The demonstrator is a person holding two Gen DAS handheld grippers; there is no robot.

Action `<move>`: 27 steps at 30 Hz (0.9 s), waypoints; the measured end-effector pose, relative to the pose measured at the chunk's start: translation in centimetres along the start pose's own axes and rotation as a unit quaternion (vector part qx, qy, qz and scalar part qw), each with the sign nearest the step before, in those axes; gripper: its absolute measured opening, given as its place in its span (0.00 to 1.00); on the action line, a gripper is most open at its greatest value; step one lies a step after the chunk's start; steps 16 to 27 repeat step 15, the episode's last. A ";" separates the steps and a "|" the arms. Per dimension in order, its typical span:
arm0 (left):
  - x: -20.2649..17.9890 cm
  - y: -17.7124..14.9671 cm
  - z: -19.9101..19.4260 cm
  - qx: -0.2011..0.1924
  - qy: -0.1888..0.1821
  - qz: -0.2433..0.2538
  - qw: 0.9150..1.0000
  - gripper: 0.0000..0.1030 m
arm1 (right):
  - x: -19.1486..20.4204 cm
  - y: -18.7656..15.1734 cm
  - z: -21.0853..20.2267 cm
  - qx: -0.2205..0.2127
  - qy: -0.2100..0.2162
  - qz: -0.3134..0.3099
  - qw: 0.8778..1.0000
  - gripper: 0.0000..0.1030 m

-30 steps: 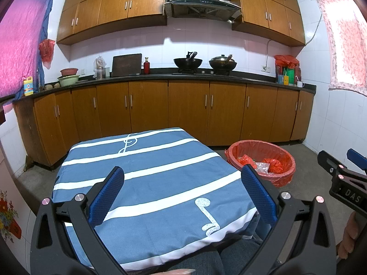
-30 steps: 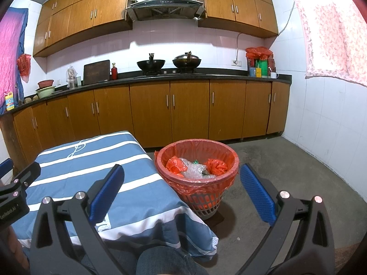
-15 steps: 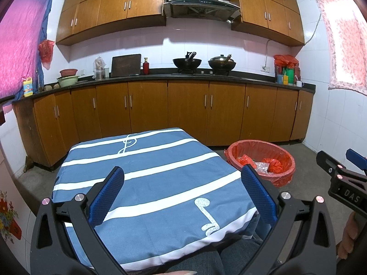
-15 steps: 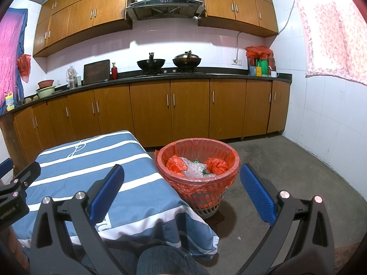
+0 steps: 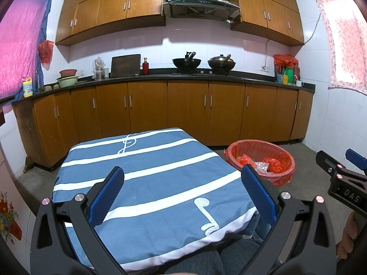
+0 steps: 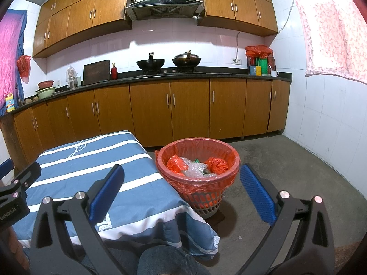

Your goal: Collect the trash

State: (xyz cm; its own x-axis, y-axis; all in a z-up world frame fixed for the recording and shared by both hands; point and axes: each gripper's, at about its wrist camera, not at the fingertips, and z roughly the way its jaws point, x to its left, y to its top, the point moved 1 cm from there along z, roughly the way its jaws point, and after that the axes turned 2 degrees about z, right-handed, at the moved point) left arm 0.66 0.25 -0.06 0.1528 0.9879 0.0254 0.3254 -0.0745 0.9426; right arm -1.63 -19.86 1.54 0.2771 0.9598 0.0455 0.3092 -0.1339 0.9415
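A: So where does the trash sit?

B: Ahead of the right hand-held gripper and a little below it, in the bin on the floor. Red bags and clear plastic fill it close to the rim. From the left hand-held gripper the bin is off to the right, past the corner of the desk.

A: Are the grippers carrying anything?

B: No. Both are released, blue pads spread wide with nothing between them. The left one hangs over the striped cloth, and I see no scrap on it.

A: Then what is the step?

B: My guess is a last check, or gathering the red liner to lift the lot out. I cannot tell which.

A: How to do the second well?

B: Bring the right gripper forward and down to the near rim, where the liner folds over the basket. Pinch only the film, not the basket lip. The film is thin and could tear or slip, so take a bunched fold rather than a single layer.

A: And the left?

B: Swing it right, clear of the desk corner, and take the far rim. Lift both sides evenly, or the bags could tip out.
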 end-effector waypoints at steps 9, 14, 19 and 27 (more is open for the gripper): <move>0.1 0.1 0.0 0.001 -0.001 0.000 1.000 0.98 | 0.2 -0.1 -0.1 0.000 0.000 0.001 1.000 0.96; 0.1 0.1 0.0 0.002 -0.003 0.001 1.000 0.98 | 0.0 0.0 0.0 0.001 0.000 0.001 1.000 0.96; 0.1 0.1 0.0 0.002 -0.004 0.001 1.000 0.98 | 0.0 0.0 0.0 0.001 0.000 0.002 1.000 0.96; 0.1 0.1 0.0 0.002 -0.004 0.001 1.000 0.98 | 0.0 0.0 0.0 0.001 0.000 0.002 1.000 0.96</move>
